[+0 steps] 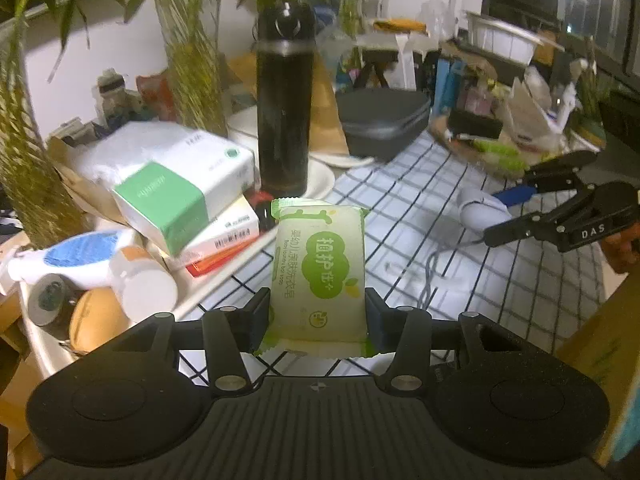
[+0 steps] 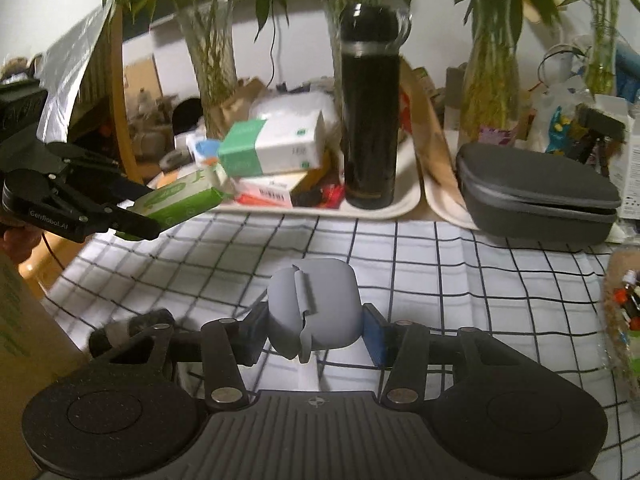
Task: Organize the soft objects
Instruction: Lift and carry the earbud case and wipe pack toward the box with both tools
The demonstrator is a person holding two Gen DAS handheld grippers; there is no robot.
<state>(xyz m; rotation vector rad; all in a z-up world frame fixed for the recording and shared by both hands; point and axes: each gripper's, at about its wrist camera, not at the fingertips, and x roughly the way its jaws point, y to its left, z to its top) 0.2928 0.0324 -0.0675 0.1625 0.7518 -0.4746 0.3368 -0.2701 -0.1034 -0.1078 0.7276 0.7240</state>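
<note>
Green-and-white wrapped laundry soap bar [image 1: 320,276] sits clamped in the left gripper [image 1: 318,316], clear of the checked tablecloth [image 1: 400,200], probably for carrying. The right gripper [image 2: 316,330] pinches a grey silicone pouch [image 2: 316,306] (soft-looking). Behind, a white tray [image 2: 384,210] holds tissue packs [image 2: 276,146] and a black flask [image 2: 370,120].

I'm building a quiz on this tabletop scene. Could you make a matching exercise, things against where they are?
Things:
1. green soap packet
2. grey soft pouch
3. black flask
4. dark zip case

Places:
A. standing upright on the white tray
B. held in the right tool
C. lying beyond the checked cloth's far right edge
D. held in the left tool

Pairs: 1-D, 2-B, 3-A, 4-C
</note>
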